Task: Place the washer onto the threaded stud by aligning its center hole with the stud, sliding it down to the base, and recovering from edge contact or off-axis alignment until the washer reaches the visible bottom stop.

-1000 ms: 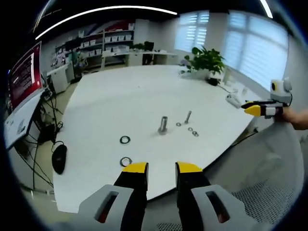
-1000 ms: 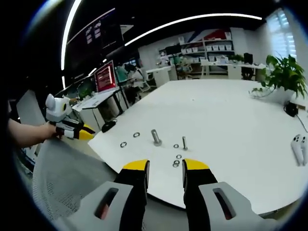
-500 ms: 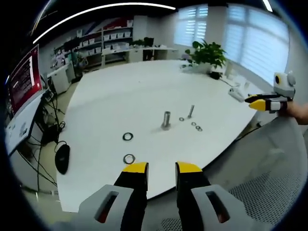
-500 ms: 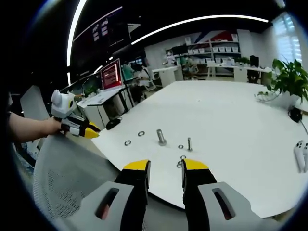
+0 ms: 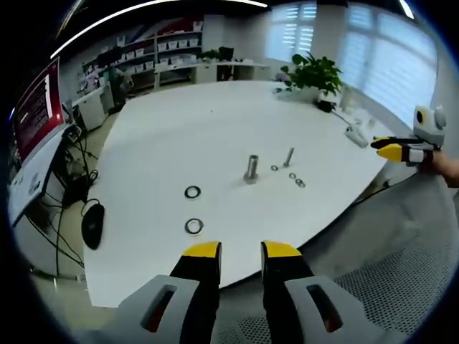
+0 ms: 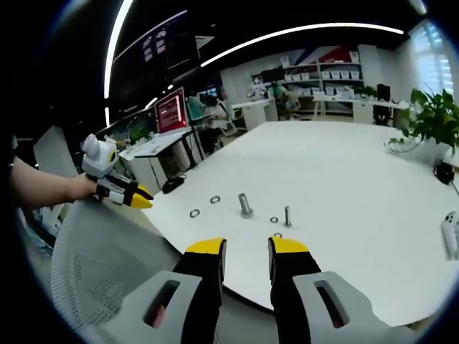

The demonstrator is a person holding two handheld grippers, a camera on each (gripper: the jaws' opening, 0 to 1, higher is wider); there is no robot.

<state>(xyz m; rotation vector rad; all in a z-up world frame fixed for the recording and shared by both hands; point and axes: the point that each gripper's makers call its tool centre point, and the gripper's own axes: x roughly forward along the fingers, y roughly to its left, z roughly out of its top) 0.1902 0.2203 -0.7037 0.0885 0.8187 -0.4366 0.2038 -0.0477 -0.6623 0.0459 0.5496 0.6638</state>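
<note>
Left gripper view: left gripper (image 5: 240, 251) at bottom centre, yellow-tipped jaws parted with a narrow gap, nothing between them, held short of the near edge of a white table (image 5: 179, 136). On the table, a thick stud (image 5: 251, 168) standing upright; beside it to the right, a thin bolt (image 5: 288, 157), also upright. Two large washers to the left of the stud: near washer (image 5: 193, 226) and far washer (image 5: 192, 192), both flat on the tabletop, apart from each other and well apart from the stud. Small rings (image 5: 295, 179) flat on the table close to the bolt. Right gripper (image 5: 401, 150) at the right edge, held in a hand, off the table's corner. Mesh chair back (image 5: 387, 287) below right; plant (image 5: 313, 74) at the far side; monitor (image 5: 32, 115) at left.

Right gripper view: right gripper (image 6: 247, 247) at bottom centre, jaws apart and empty, short of the table edge. Beyond the tips, stud (image 6: 246, 206) and bolt (image 6: 287, 216) upright, two washers (image 6: 204, 206) flat to the left of the stud. Left gripper (image 6: 122, 190) at left, held in a hand; jaw gap not discernible here.
</note>
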